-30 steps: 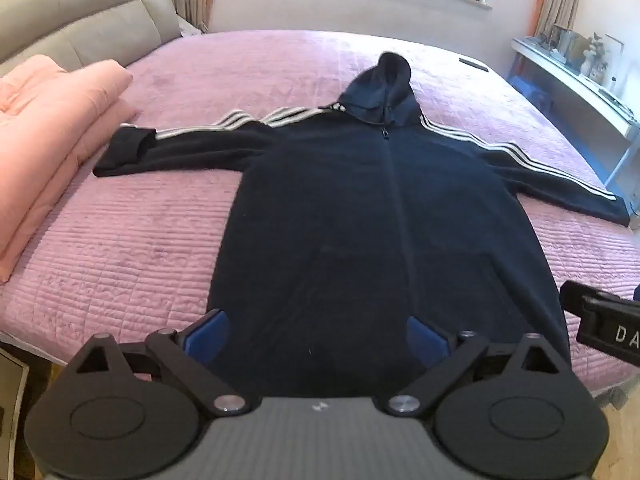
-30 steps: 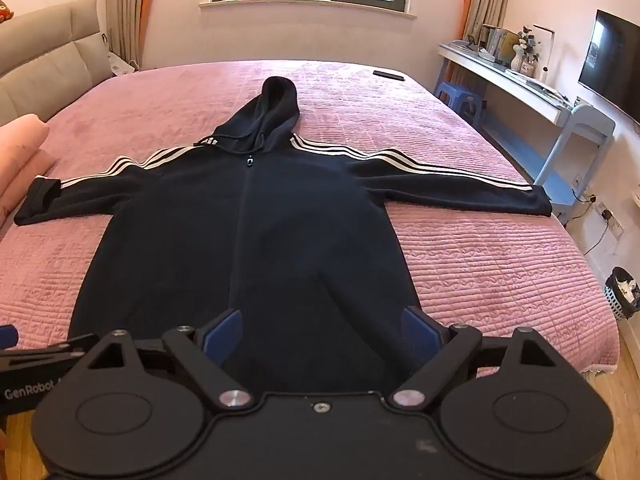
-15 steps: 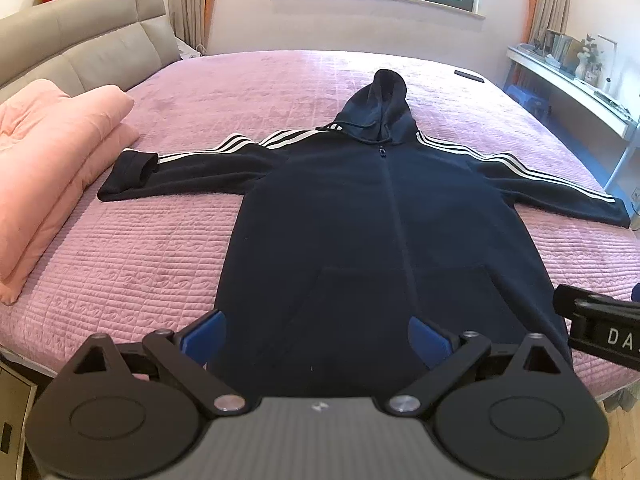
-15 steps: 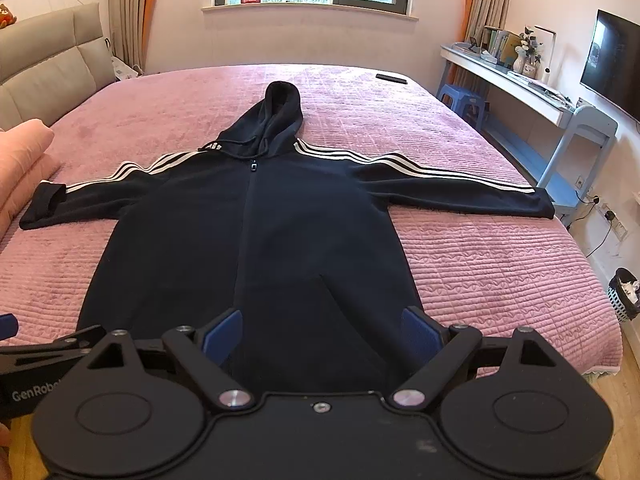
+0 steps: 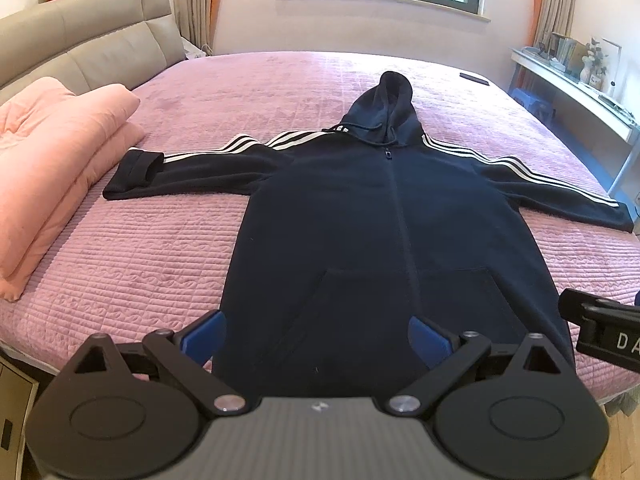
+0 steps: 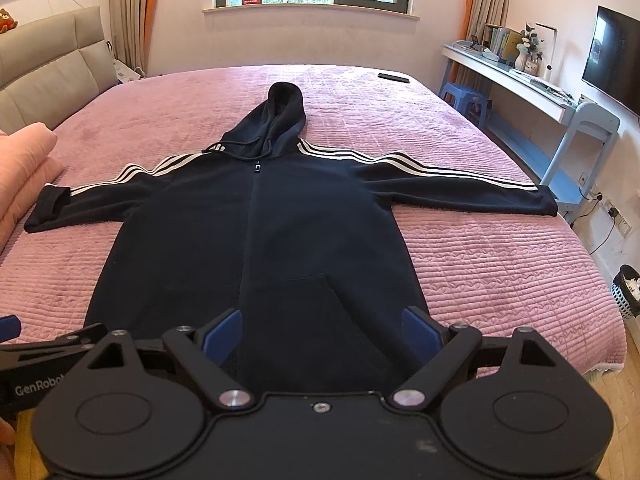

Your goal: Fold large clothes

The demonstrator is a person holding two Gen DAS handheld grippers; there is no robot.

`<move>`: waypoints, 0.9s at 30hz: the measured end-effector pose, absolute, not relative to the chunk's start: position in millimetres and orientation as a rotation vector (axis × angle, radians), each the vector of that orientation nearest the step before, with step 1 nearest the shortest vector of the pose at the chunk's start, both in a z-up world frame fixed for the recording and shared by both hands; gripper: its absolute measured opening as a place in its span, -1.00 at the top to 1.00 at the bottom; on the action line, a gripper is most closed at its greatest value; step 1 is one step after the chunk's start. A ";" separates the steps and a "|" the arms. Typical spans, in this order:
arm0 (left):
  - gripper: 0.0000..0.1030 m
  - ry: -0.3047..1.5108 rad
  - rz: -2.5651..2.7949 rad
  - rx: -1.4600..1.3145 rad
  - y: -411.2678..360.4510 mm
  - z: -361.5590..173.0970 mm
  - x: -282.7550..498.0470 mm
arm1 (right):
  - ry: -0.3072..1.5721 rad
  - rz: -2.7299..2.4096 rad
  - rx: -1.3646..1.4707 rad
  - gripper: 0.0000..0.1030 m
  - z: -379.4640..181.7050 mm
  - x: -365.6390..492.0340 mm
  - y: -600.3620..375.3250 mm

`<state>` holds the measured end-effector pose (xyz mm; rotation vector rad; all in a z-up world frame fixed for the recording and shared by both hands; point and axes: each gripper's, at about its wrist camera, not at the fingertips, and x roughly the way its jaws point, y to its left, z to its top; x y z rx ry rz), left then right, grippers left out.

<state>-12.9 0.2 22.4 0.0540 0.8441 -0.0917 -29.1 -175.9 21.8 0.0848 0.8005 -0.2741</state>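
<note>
A dark navy zip hoodie (image 5: 380, 220) (image 6: 256, 232) with white sleeve stripes lies flat and face up on the pink bed cover (image 5: 132, 256) (image 6: 500, 264). Its sleeves are spread to both sides and its hood points toward the window. My left gripper (image 5: 316, 336) hangs open above the hem, blue pads wide apart, nothing between them. My right gripper (image 6: 320, 332) is likewise open over the hem, a little to the right. Each gripper's body shows at the edge of the other's view.
A folded pink quilt (image 5: 52, 160) lies on the bed's left side by the grey headboard (image 5: 80, 48). A dark remote (image 6: 394, 77) rests at the far edge. A white desk (image 6: 532, 92), blue stool (image 6: 466, 98) and waste basket (image 6: 628, 290) stand right of the bed.
Both views have tilted upward and drawn back slightly, so the hoodie sits lower in frame and more of the window shows. Both grippers stay open; the hoodie has not moved.
</note>
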 end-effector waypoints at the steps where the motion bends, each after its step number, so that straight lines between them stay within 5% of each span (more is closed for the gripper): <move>1: -0.93 0.844 -0.092 0.055 0.3 22.2 -13.0 | 0.800 -0.274 0.085 -0.98 21.9 -29.2 -175.8; 27: -0.93 0.848 -0.088 0.048 3.7 19.9 -13.4 | 0.806 -0.266 0.096 -0.98 21.9 -30.9 -175.0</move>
